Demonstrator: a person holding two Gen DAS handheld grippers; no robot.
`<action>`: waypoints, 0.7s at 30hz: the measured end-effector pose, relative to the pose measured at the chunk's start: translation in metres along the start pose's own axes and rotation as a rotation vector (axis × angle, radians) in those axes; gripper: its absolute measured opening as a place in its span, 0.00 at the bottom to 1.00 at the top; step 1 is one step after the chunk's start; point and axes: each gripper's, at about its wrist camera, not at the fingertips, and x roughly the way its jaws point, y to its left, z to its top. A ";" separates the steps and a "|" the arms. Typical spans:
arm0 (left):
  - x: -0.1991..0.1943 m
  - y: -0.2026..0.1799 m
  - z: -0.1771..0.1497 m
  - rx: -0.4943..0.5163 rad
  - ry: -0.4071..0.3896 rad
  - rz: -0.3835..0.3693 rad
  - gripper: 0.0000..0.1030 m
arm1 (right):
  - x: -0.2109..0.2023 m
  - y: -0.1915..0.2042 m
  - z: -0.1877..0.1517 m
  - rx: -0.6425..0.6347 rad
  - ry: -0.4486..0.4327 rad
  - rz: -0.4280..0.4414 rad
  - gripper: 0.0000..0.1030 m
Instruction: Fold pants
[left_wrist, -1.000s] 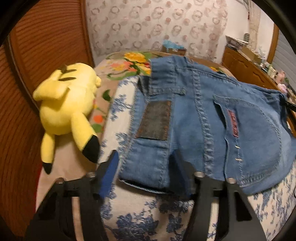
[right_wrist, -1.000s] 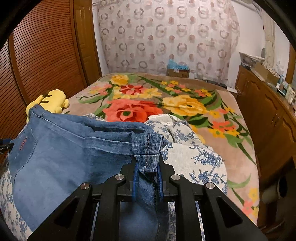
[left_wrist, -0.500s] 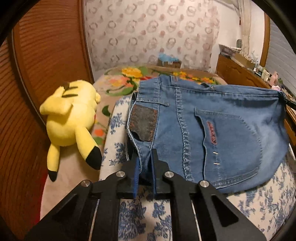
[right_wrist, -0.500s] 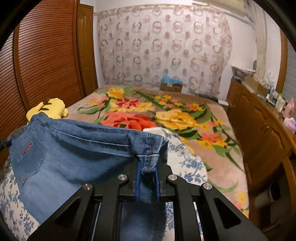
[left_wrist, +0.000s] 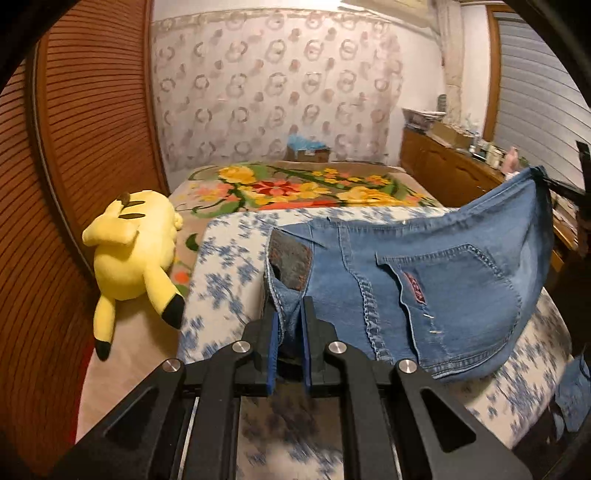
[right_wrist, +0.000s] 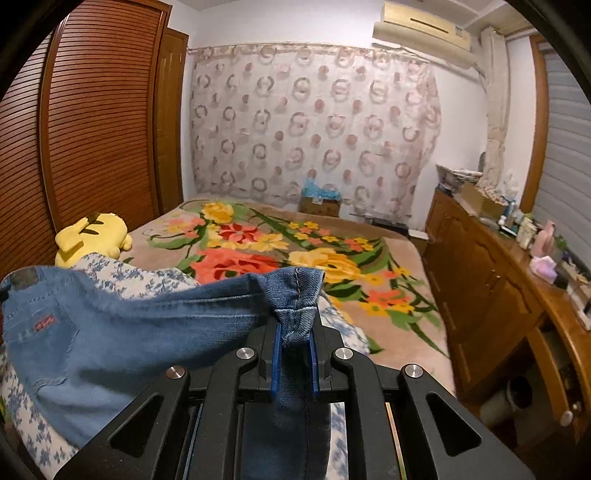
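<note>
While both grippers clamp the waistband, a pair of blue denim pants hangs stretched between them above a bed. The left gripper has its blue-padded jaws pressed together on a bunched corner of the waistband just beside the dark leather label. The right gripper is likewise closed on the opposite waistband corner, a folded hem of denim standing up between its pads and more cloth trailing down behind them.

Seen from the left wrist, the seat of the pants faces the camera, its back pocket with a small red tag in plain sight, and the top edge rises toward the far right, where it meets the other gripper at the frame's edge. The lower edge sags onto a white quilt with blue flowers, which lies on top of a flowered blanket covering the bed.

A yellow plush toy lies at the bed's left edge, near the pants but not touching them, close against a slatted wooden wardrobe. The far half of the blanket lies bare up to a patterned curtain. A wooden dresser crowded with small items runs along the right side, a narrow gap of floor between it and the bed.
</note>
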 end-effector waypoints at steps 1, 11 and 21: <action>-0.007 -0.006 -0.006 0.010 -0.004 -0.008 0.11 | -0.006 0.002 -0.003 -0.002 0.003 -0.008 0.11; -0.022 -0.029 -0.053 0.009 0.054 -0.039 0.11 | -0.030 0.015 -0.027 0.015 0.067 -0.044 0.11; -0.004 -0.035 -0.072 0.006 0.120 -0.002 0.29 | 0.059 0.014 -0.049 0.082 0.261 -0.072 0.13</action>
